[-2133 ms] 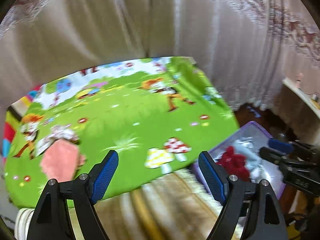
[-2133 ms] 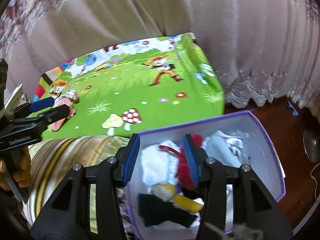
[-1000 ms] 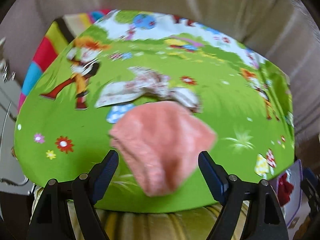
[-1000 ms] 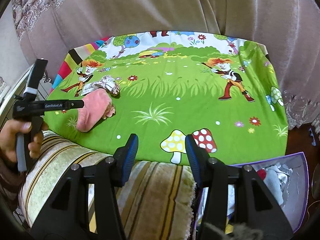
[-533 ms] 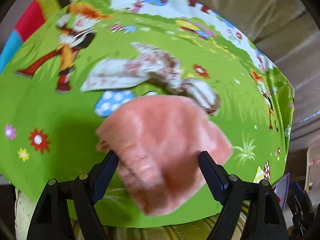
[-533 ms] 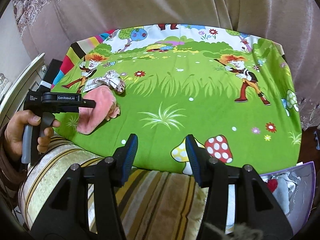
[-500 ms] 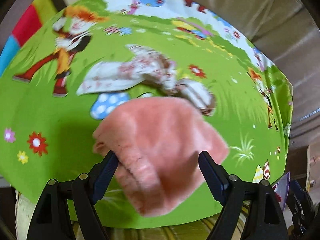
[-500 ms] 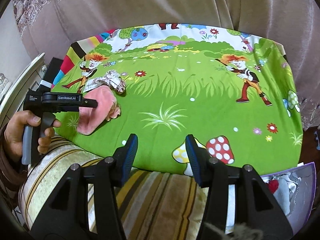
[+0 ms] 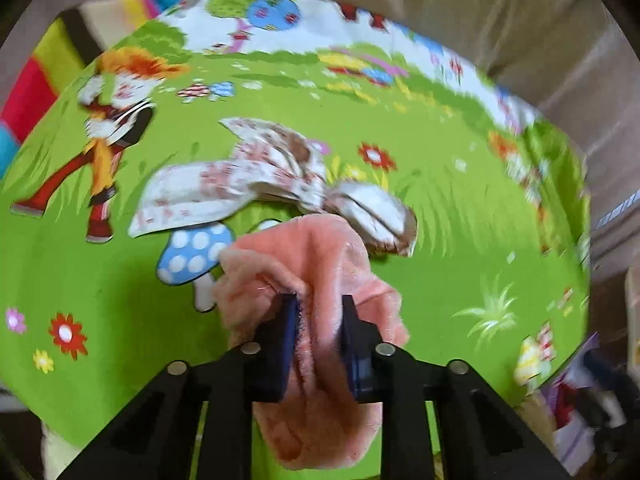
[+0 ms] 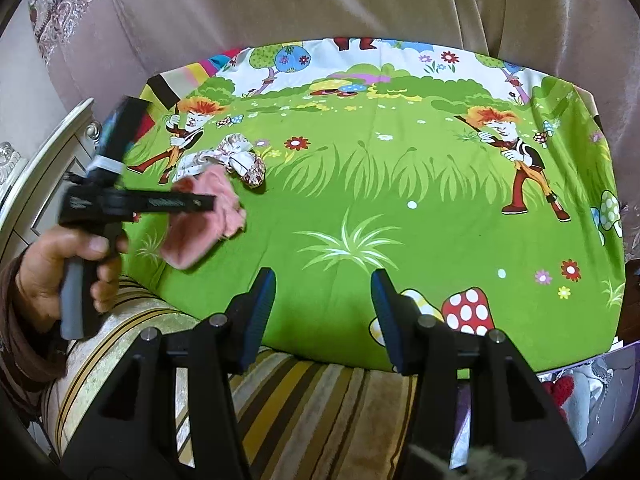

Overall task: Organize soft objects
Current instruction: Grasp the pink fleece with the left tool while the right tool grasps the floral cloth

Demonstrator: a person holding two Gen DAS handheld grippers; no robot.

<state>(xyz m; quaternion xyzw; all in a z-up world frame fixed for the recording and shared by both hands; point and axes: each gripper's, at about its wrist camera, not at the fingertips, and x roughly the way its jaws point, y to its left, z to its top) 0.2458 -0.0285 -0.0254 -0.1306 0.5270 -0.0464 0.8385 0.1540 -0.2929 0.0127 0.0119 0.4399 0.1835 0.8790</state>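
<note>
A pink fluffy cloth (image 9: 320, 276) lies on the green cartoon sheet (image 9: 100, 280) near its front left edge. My left gripper (image 9: 318, 320) is shut on this pink cloth, pinching a fold of it; it also shows in the right wrist view (image 10: 204, 202), held by a hand. A white and brown patterned cloth (image 9: 260, 176) lies just behind the pink one (image 10: 208, 216), touching it. My right gripper (image 10: 323, 308) is open and empty above the sheet's front edge.
A purple bin (image 10: 600, 380) with red and white soft items sits at the lower right beside the bed. A striped cushion edge (image 10: 300, 400) runs along the front. Beige curtains (image 10: 320, 0) hang behind. A white cabinet (image 10: 24, 168) stands at the left.
My left gripper has closed on the pink cloth, which it was only straddling half a second ago. The right gripper has shifted slightly closer over the sheet and stays open.
</note>
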